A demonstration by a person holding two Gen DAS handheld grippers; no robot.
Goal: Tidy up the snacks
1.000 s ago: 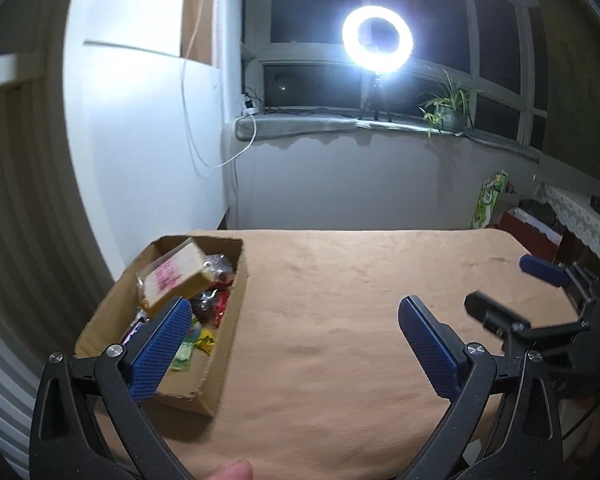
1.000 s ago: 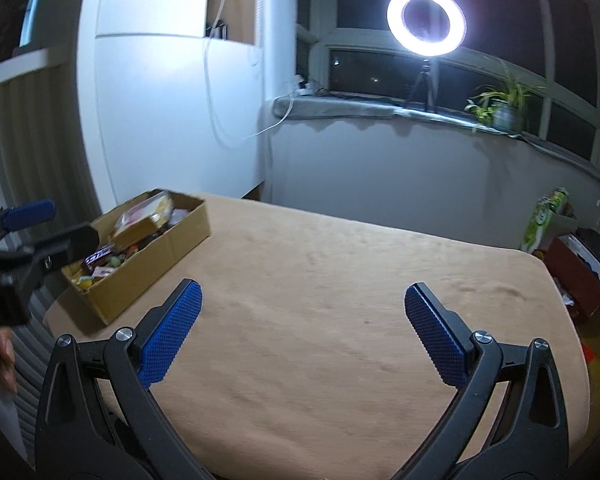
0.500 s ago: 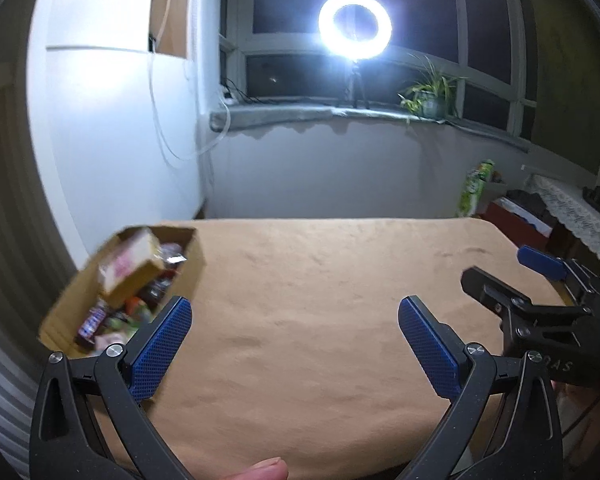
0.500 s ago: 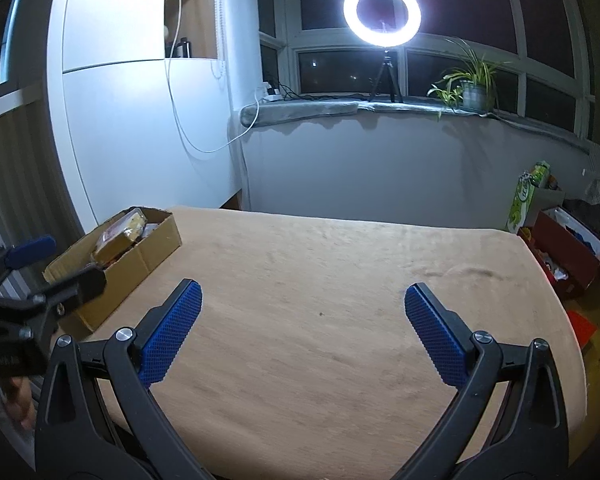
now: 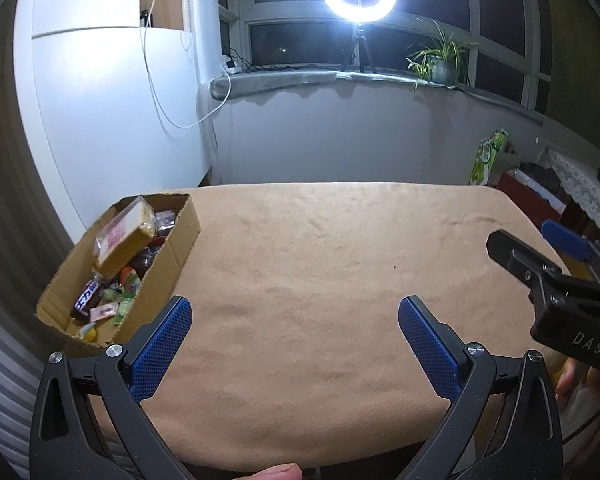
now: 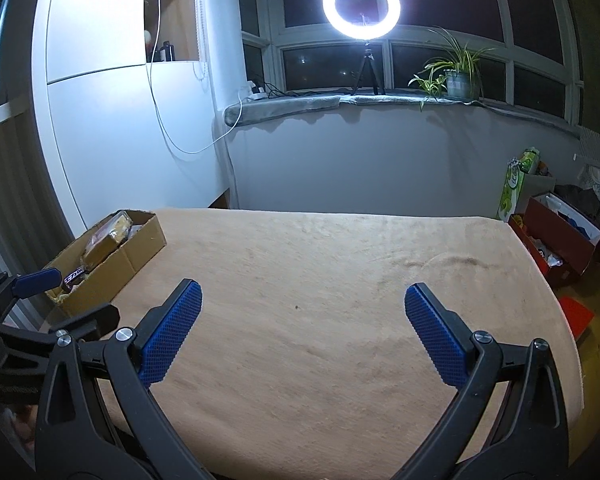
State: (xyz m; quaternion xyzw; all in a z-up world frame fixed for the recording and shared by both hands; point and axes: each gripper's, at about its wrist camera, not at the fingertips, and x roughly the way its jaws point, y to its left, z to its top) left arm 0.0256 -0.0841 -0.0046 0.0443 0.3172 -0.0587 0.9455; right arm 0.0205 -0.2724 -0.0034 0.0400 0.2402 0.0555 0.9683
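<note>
A cardboard box (image 5: 180,248) (image 6: 140,246) sits at the table's left edge, filled with several wrapped snacks. On top lies a large tan packet with a pink label (image 5: 122,242), and a dark candy bar (image 5: 87,300) rests near the box's front. My left gripper (image 5: 294,338) hovers open over the table's near edge, to the right of the box, holding nothing. My right gripper (image 6: 302,330) is open too, above the bare tan cloth. The other gripper shows at the far right of the left wrist view and the far left of the right wrist view.
The table (image 5: 340,260) is covered by a tan cloth. Behind it are a grey wall, a windowsill with a ring light (image 6: 362,6) and a potted plant (image 6: 458,74). A white cabinet (image 5: 112,120) stands left; a red box (image 6: 560,240) sits on the floor at right.
Both grippers have pulled back and swung toward the room's middle. The box has shifted left and farther off in both views. Both stay open.
</note>
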